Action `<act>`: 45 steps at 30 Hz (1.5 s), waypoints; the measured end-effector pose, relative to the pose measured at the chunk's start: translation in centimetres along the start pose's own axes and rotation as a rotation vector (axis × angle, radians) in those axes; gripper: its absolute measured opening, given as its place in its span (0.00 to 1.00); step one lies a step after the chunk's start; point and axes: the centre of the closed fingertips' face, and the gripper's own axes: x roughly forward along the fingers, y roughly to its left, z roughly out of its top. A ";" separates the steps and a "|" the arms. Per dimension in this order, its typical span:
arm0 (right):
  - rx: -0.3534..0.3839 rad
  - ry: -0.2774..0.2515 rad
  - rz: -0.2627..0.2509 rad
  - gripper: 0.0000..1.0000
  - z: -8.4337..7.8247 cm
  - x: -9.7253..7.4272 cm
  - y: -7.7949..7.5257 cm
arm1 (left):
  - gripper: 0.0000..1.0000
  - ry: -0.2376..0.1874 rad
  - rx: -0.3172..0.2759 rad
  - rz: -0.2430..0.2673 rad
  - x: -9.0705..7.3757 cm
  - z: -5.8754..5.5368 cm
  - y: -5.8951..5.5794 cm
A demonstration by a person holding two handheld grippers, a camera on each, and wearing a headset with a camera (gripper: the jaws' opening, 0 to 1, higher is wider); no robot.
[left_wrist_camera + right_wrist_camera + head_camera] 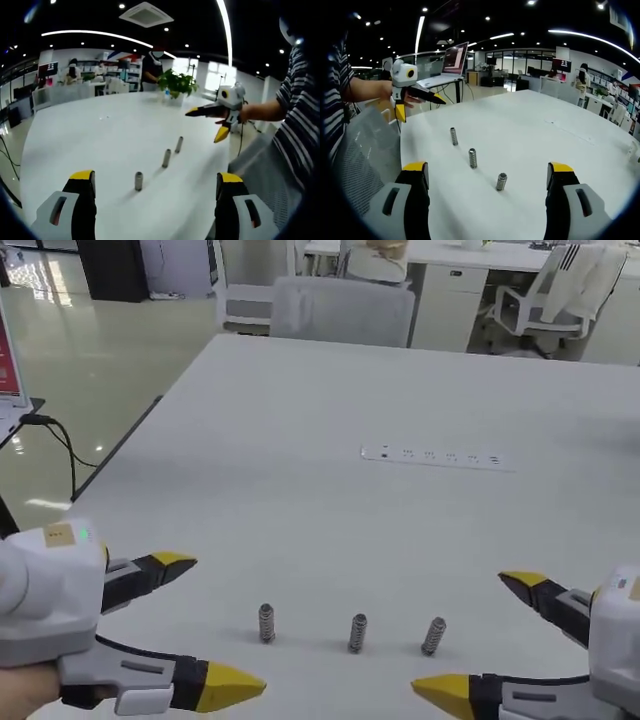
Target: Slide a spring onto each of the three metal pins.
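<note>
Left hand-held gripper (224,621): jaws wide apart, empty, low over the white surface (400,380), left of the row.
Springs: three in a row between both grippers, left (266,623), middle (358,633), right (433,636), each standing on the surface, apart from its neighbours.
Right hand-held gripper (460,632): jaws wide apart, empty, right of the row.
</note>
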 end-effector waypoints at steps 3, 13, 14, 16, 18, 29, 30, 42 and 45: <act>0.000 -0.005 -0.001 0.99 0.1 -0.1 0.0 | 0.98 -0.001 -0.001 -0.004 0.0 -0.1 -0.1; -0.003 0.004 0.001 0.99 -0.1 -0.2 0.1 | 0.98 0.003 -0.004 -0.009 0.2 -0.2 -0.3; -0.003 0.003 0.002 0.99 -0.1 -0.2 0.1 | 0.98 0.003 -0.005 -0.009 0.2 -0.2 -0.3; -0.003 0.001 0.002 0.99 0.0 -0.2 0.1 | 0.98 0.004 -0.003 -0.007 0.2 -0.2 -0.2; -0.006 0.001 0.004 0.99 0.0 -0.1 0.1 | 0.98 0.002 -0.004 -0.006 0.2 -0.2 -0.2; -0.005 0.027 0.017 0.99 -1.3 0.1 0.3 | 0.98 0.010 -0.002 0.004 -0.1 -0.8 0.1; -0.005 0.029 0.018 0.99 -1.3 0.1 0.3 | 0.98 0.011 -0.004 0.005 -0.2 -0.8 0.1; -0.009 0.040 0.022 0.99 -2.1 0.1 0.6 | 0.98 0.010 -0.013 0.004 -0.2 -1.3 0.3; -0.001 0.043 0.016 0.99 -2.3 0.1 0.4 | 0.98 0.011 -0.018 0.008 -0.2 -1.4 0.4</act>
